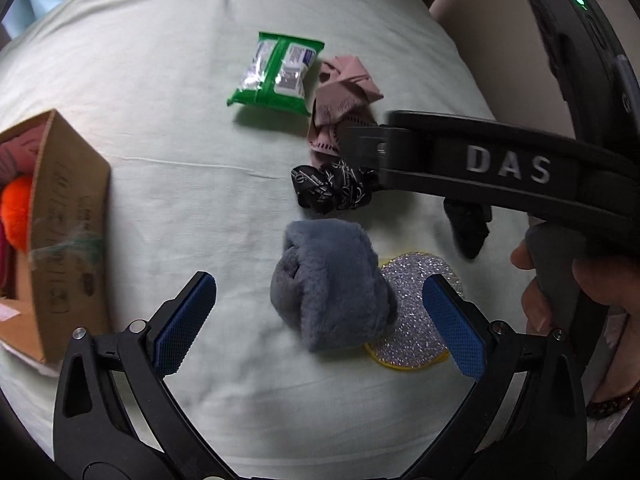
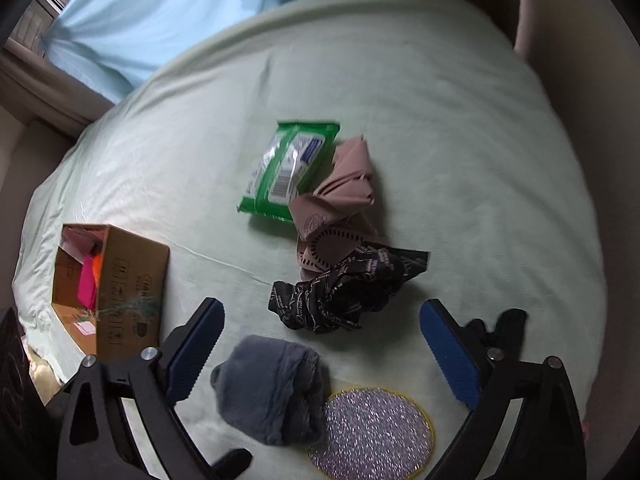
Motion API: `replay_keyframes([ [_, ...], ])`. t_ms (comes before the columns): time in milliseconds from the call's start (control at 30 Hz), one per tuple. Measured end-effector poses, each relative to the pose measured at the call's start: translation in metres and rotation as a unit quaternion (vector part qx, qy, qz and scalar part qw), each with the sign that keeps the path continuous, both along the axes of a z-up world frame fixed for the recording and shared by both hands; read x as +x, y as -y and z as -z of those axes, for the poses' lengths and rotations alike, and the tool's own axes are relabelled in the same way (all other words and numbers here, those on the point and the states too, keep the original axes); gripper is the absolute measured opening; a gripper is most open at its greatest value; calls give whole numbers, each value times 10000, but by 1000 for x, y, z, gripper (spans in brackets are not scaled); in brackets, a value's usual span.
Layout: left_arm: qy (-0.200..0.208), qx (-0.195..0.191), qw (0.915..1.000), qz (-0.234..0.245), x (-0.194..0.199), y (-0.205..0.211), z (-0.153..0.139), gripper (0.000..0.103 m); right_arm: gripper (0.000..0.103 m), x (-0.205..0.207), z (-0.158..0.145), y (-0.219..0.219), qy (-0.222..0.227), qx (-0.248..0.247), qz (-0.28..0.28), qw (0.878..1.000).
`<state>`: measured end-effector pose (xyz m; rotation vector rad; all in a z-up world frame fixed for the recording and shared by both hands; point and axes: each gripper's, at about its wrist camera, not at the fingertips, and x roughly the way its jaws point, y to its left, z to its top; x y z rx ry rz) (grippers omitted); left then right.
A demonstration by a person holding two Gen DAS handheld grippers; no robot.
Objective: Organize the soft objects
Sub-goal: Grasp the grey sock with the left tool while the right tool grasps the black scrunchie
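Pale green bedsheet (image 2: 440, 120) covers the whole work surface, and everything is placed here relative to the grey furry roll (image 1: 332, 284) lying on it. Largest after the sheet is the cardboard box (image 1: 68, 216), well to the roll's left, open and holding orange and pink soft things. Beyond the roll, farther up the sheet, lies a green wipes pack (image 1: 276, 74), with a crumpled dusty-pink cloth (image 1: 344, 96) touching the pack's right edge. Between that cloth and the roll sits a black patterned cloth (image 1: 332, 188). A round glittery pad (image 1: 416, 312) with a yellow rim lies against the roll's right side, partly under it.

Left gripper (image 1: 320, 326) is spread wide, blue pads either side of the roll without touching it. Right gripper (image 2: 320, 360) is also spread wide, nothing pinched; roll and pad lie between its fingers. A hand (image 1: 560, 288) holds its handle.
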<state>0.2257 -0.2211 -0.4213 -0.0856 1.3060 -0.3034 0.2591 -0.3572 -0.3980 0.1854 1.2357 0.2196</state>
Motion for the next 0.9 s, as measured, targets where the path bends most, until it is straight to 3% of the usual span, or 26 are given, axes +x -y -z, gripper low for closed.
replay_keyframes([
  [267, -245, -11, 9997, 56, 18, 11, 35, 92, 90, 22, 45, -7, -435, 82, -163, 9989],
  [333, -347, 6, 9994, 32, 19, 11, 43, 81, 89, 26, 52, -8, -500, 1, -200, 9985],
  [433, -544, -36, 9985, 30, 19, 9, 54, 69, 71, 29, 67, -12, -739, -149, -309, 9967],
  [533, -642, -212, 9977, 53, 16, 6, 58, 58, 71, 28, 71, -13, -724, -224, -393, 9964],
  [633, -655, -207, 9976, 112, 13, 7, 59, 54, 66, 26, 71, -11, -734, -177, -348, 9965],
  [767, -637, -227, 9976, 120, 11, 6, 55, 49, 50, 20, 71, -5, -753, -35, -131, 9971],
  [900, -565, -224, 9981, 126, 6, 1, 47, 47, 45, 14, 68, -1, -694, -9, -15, 9976],
])
